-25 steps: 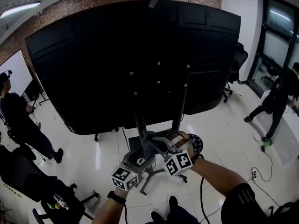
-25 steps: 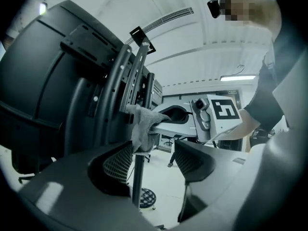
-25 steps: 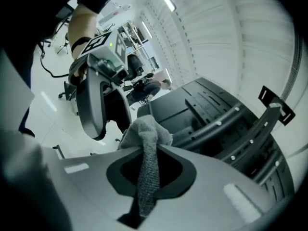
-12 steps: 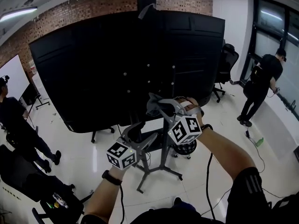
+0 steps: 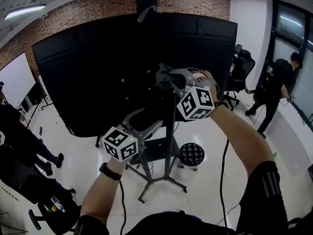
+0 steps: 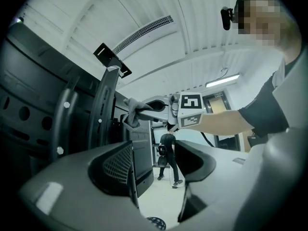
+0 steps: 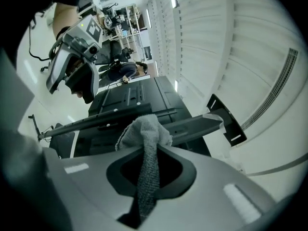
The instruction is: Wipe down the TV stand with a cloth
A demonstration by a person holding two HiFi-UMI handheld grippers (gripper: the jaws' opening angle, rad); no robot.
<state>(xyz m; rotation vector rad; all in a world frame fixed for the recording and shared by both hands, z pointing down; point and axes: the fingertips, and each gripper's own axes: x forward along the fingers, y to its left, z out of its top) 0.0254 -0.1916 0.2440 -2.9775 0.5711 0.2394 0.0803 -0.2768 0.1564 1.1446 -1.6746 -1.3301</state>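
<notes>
The TV (image 5: 98, 72) shows its black back, carried on a dark stand whose upright post (image 5: 172, 131) runs down to splayed legs (image 5: 159, 181). My right gripper (image 5: 164, 77) is raised against the upper part of the post, shut on a grey cloth (image 7: 144, 129) that bunches out past its jaws onto the stand's rails (image 7: 120, 115). The same cloth (image 6: 131, 114) hangs at the rail in the left gripper view. My left gripper (image 5: 145, 120) hovers lower and to the left, beside the post, open with nothing between its jaws (image 6: 154, 165).
A round patterned stool (image 5: 191, 154) stands by the stand's legs. Office chairs (image 5: 242, 65) sit behind at the right, where a person (image 5: 276, 82) walks. Another person (image 5: 17, 136) stands at the left near a whiteboard (image 5: 14, 77). A black chair (image 5: 46, 207) is at lower left.
Both grippers have risen from near the stand's base up along the post. The right one, still holding the cloth, has climbed highest. The head view has tilted upward.
</notes>
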